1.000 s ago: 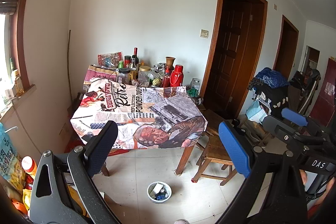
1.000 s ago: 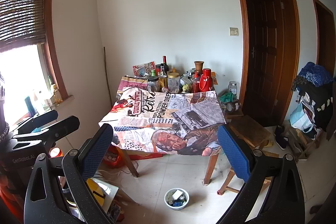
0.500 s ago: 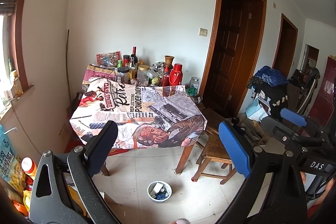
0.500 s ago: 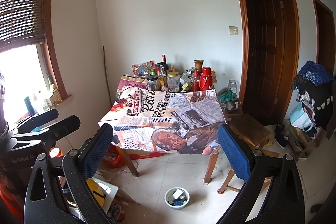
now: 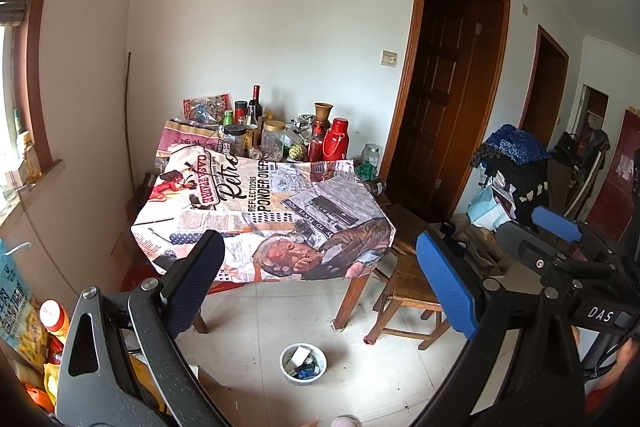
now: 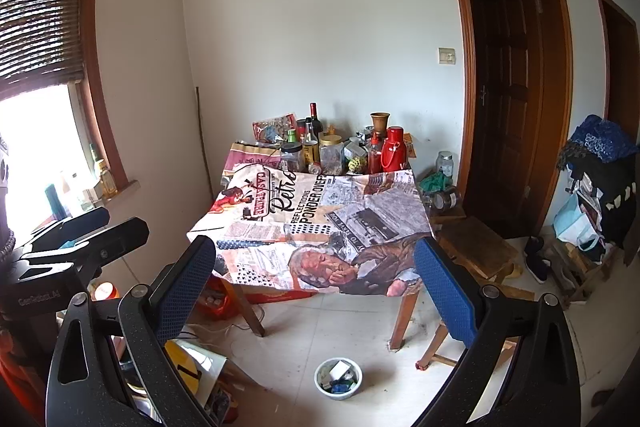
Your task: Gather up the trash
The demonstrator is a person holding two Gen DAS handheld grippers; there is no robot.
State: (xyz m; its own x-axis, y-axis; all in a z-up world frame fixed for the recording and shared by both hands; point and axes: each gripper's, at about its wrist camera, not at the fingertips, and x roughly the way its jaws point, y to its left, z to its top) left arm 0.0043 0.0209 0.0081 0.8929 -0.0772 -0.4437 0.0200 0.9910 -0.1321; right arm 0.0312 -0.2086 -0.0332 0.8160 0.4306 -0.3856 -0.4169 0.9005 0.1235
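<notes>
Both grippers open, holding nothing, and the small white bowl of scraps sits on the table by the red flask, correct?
Not quite. The small white bowl of scraps sits on the floor in front of the cloth-covered table, as the right wrist view shows. Both grippers are open, holding nothing.

You're facing a white wall (image 6: pixel 320 27) with a table (image 6: pixel 402 319) pushed against it, draped in a newspaper-print cloth (image 6: pixel 316 227). To your left, daylight pours through a wood-framed window (image 6: pixel 36 147) under a half-lowered blind (image 6: pixel 40 15). To your right stand two dark wooden doors (image 6: pixel 508 87), and a low wooden stool (image 5: pixel 408 283) sits on the pale tiled floor (image 6: pixel 328 323).
</notes>
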